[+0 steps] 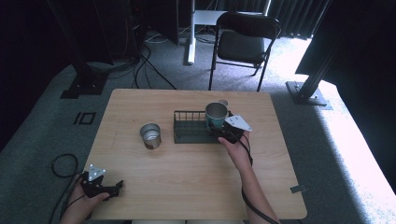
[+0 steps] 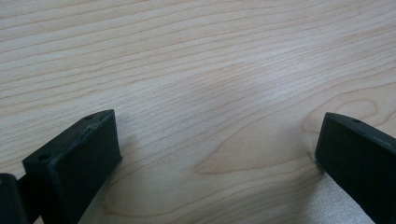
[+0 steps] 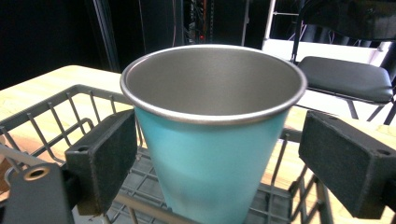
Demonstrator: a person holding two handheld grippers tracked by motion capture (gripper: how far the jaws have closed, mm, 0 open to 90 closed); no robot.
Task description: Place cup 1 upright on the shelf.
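Cup: a teal cup [image 3: 210, 172] with a bare metal inside and rim stands upright in the right end of a dark wire rack [image 1: 189, 127]; in the high view it is at [image 1: 216, 115].
Right hand-held gripper: the right hand-held gripper [image 3: 212, 161] sits at the rack's right end, its jaws spread with one on each side of the cup. The left jaw is just beside the cup wall, the right jaw clearly off it; whether the left one touches I cannot tell. From above it shows at [image 1: 224, 133], with the person's right hand [image 1: 237, 151] behind it.
Left hand-held gripper: the left hand-held gripper [image 2: 219, 154] is low over the bare table [image 2: 196, 70] at the near left corner, jaws wide apart, with bare wood grain between them. From above it is at [image 1: 116, 185], held in the left hand [image 1: 84, 205].
Rack: it stands near the middle of the table [image 1: 187, 186], its barred wall rising along the far side.
Second cup: a plain metal cup [image 1: 150, 136] stands upright on the table just left of the rack, apart from it.
Room: a black folding chair [image 1: 243, 44] stands on the carpet beyond the table's far edge.
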